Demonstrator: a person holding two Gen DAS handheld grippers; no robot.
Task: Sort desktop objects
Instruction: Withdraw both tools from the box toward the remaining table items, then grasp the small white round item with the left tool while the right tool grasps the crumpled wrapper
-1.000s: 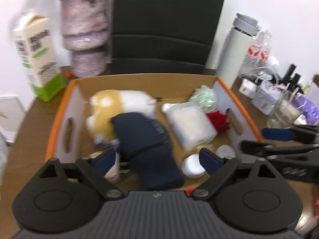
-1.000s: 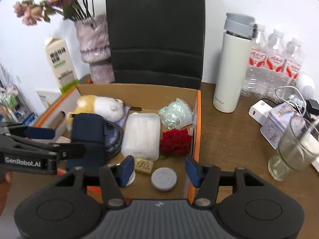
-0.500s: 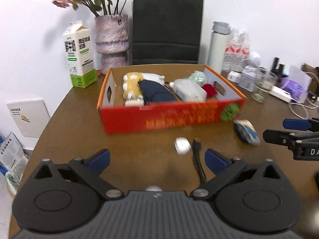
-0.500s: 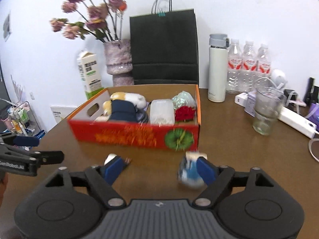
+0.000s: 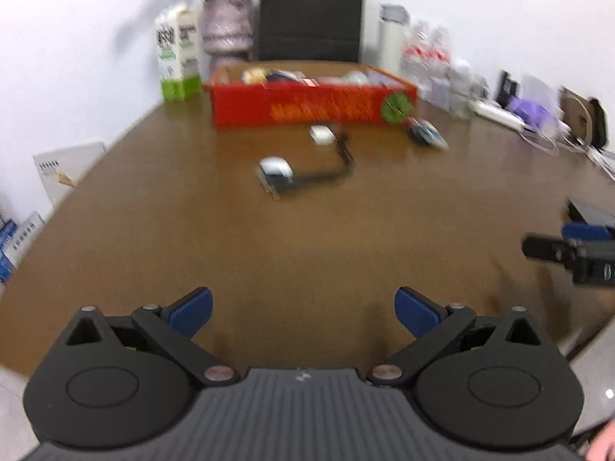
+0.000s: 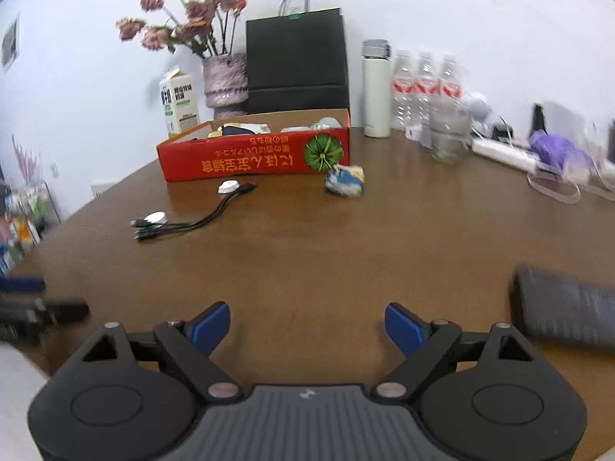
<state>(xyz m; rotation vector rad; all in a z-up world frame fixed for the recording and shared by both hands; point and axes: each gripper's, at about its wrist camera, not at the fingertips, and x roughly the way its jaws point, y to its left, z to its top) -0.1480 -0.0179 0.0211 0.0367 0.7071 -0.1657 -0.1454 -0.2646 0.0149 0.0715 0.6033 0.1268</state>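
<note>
A red cardboard box [image 6: 253, 153] [image 5: 311, 101] holding several items stands far across the brown table [image 6: 307, 261]. In front of it lie a black multi-head cable [image 6: 192, 223] [image 5: 330, 169], two small white round pieces [image 6: 228, 186] [image 6: 153, 218] and a crumpled blue-white packet [image 6: 344, 180] [image 5: 426, 134]. My left gripper [image 5: 303, 309] is open over bare table near the front edge, nothing between its blue pads. My right gripper [image 6: 307, 324] is also open and empty. A dark grey flat object [image 6: 565, 315] lies just to its right.
Behind the box stand a milk carton [image 6: 178, 100], a vase of dried flowers [image 6: 225, 80], a black paper bag [image 6: 296, 61], a white thermos [image 6: 376, 88] and water bottles [image 6: 424, 92]. A glass [image 6: 446, 142], power strip [image 6: 503, 151] and cables crowd the right side.
Both grippers have pulled back from over the box to the near side of the table, so the box now looks small and far. The right gripper's jaws have widened.
</note>
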